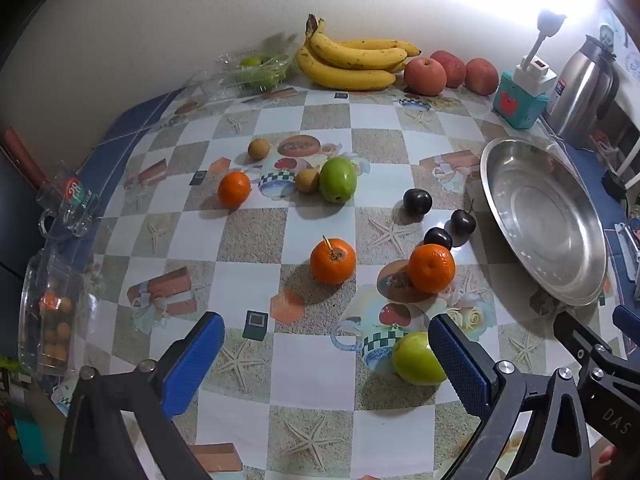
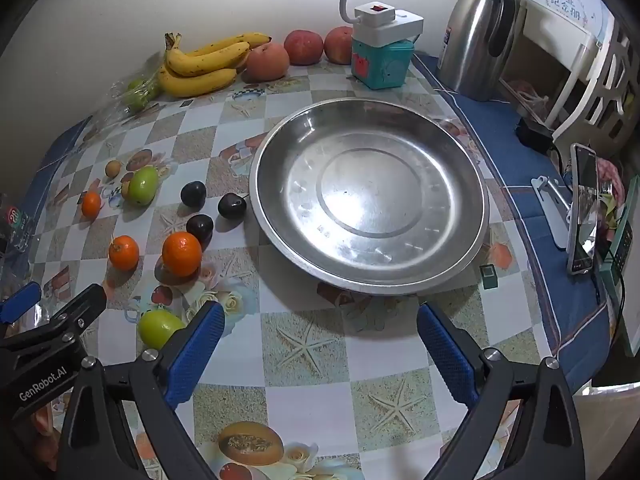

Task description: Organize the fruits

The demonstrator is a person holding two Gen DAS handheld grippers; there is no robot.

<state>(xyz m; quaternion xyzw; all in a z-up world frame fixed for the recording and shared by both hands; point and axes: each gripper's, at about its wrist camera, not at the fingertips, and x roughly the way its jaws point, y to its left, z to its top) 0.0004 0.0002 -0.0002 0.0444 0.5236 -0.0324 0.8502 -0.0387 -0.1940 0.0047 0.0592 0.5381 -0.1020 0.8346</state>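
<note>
Currently both tongs stand wide apart, nothing between the blue pads: left tongs (image 1: 326,358) above the loose fruit, right tongs (image 2: 320,344) just in front of the steel bowl (image 2: 476,216). Bowl sits bare on the desk (image 2: 308,400). Left of the bowl, scattered: three dark plums, the nearest (image 2: 232,205) just beside its rim; three oranges, the closest (image 2: 181,253) next to the plums; two green fruits, one (image 2: 158,328) beside the right tongs' left finger. Farther left of the bowl, two small brown fruits. Behind the bowl, against the wall: bananas (image 2: 204,64), three red apples, a thermos (image 2: 476,36).
</note>
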